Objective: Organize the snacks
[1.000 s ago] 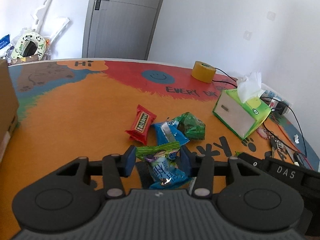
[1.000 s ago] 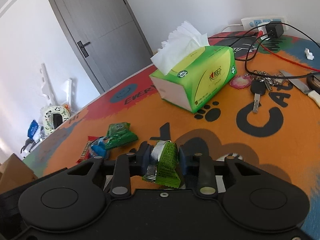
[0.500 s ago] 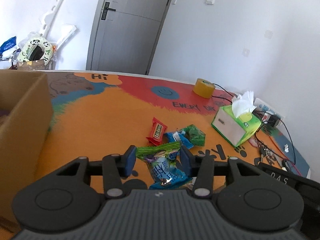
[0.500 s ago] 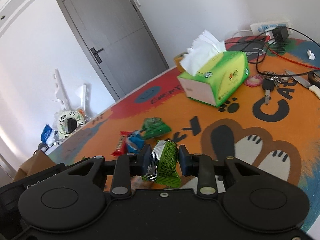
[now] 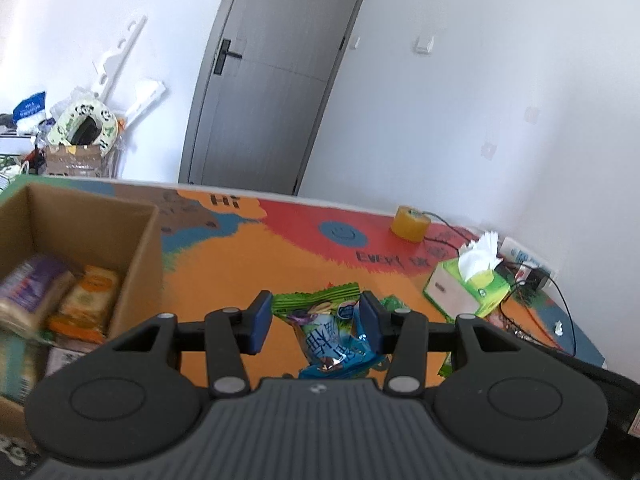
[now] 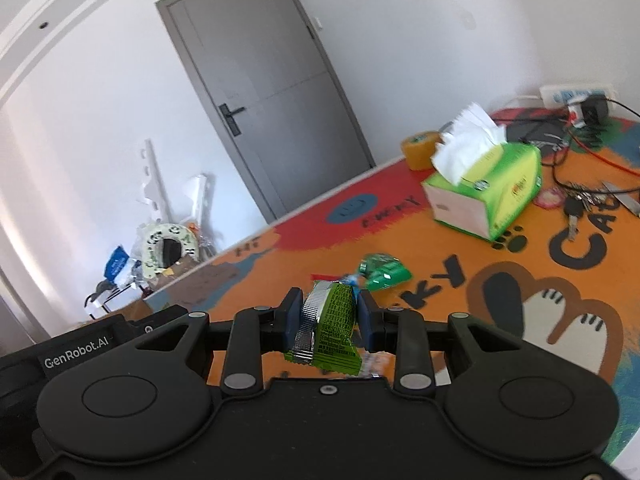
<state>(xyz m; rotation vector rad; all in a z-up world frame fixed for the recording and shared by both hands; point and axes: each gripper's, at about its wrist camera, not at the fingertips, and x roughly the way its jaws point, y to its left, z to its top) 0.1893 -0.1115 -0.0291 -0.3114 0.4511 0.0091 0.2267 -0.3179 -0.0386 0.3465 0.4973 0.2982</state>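
Observation:
My left gripper is shut on a blue and green snack packet, held up above the orange table. An open cardboard box stands at the left of the left wrist view, with several snack packs lying inside it. My right gripper is shut on a green snack packet with a silver edge, also lifted off the table. A dark green packet lies on the table beyond the right gripper; a bit of another wrapper shows just behind the held one.
A green tissue box and a yellow tape roll stand at the far right of the table. Keys, cables and a power strip lie behind them. A grey door and floor clutter sit beyond the table.
Both grippers have risen and swung left with their packets held. The cardboard box has come into the left wrist view; the loose snacks and tissue box look smaller and farther.

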